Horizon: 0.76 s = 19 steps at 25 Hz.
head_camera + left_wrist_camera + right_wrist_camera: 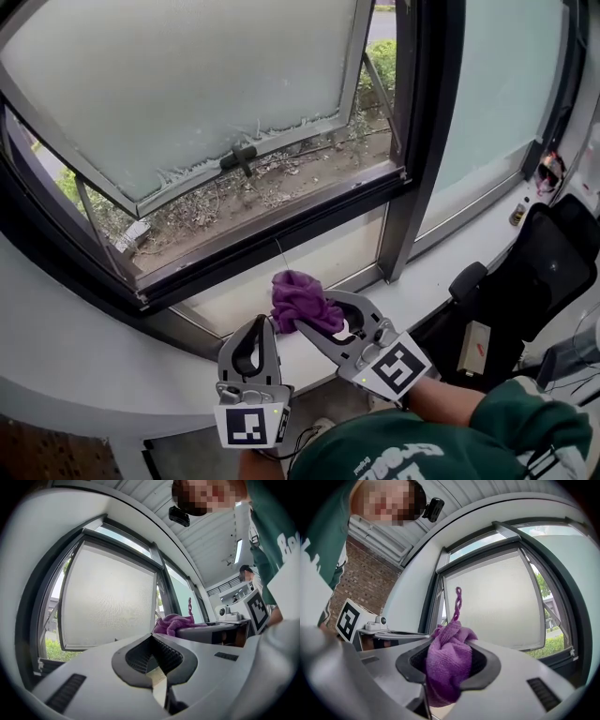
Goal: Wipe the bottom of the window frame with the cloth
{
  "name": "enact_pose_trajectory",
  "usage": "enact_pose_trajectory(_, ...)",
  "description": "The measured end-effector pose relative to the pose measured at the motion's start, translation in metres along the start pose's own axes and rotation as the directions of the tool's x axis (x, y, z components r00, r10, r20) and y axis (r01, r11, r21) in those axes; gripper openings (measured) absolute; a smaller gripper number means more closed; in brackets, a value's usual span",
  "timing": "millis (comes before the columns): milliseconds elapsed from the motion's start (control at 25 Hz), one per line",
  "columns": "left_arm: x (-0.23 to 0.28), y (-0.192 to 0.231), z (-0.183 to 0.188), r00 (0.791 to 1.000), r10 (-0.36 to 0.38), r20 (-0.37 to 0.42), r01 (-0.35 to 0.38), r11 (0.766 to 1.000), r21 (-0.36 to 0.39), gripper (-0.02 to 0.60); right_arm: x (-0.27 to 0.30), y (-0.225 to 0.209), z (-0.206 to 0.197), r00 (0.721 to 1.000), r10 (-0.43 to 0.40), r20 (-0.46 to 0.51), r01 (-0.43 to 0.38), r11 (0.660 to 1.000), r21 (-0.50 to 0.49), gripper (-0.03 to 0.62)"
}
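Right gripper (315,326): clenched on cloth (302,298)
Left gripper (256,328): closed, empty
Progress: far window frame (281,234) untouched (wiping seemingly all left)

Honestly, there wasn't much to read from where I stood. The person's green sweatshirt (441,441) had white lettering (392,463) across the front, but it was creased and cut off, so I couldn't get a single word out of it. The left gripper view caught a couple of big white letters on the same top, clipped at the edge too. The left gripper (257,322) and right gripper (305,328) each carried a black-and-white square marker (250,426), which was pure pattern, no letters or numbers.
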<state>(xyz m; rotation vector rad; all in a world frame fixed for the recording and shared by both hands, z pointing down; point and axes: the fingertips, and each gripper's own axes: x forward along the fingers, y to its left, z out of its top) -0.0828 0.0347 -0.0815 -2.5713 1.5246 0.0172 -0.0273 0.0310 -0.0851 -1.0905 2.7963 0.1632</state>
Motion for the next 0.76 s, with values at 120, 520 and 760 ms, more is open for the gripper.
enact_pose_trajectory(120,0.0,0.0,0.001,1.0,0.0,-0.003,0.0,1.0,0.001,0.006,0.0,0.001,0.001,1.0,0.003,0.001,-0.003,1.0,0.0,0.149)
enact_pose_trajectory(520,-0.003,-0.002,0.006,1.0,0.011,0.002,-0.011,1.0,0.006,0.006,-0.001,0.004,0.01,1.0,0.018,0.019,-0.017,0.999,-0.033,0.149)
enact_pose_trajectory(760,-0.002,-0.002,0.016,1.0,0.009,0.022,-0.009,1.0,0.014,0.006,0.0,0.005,0.02,0.999,0.018,0.036,-0.018,1.0,-0.022,0.149)
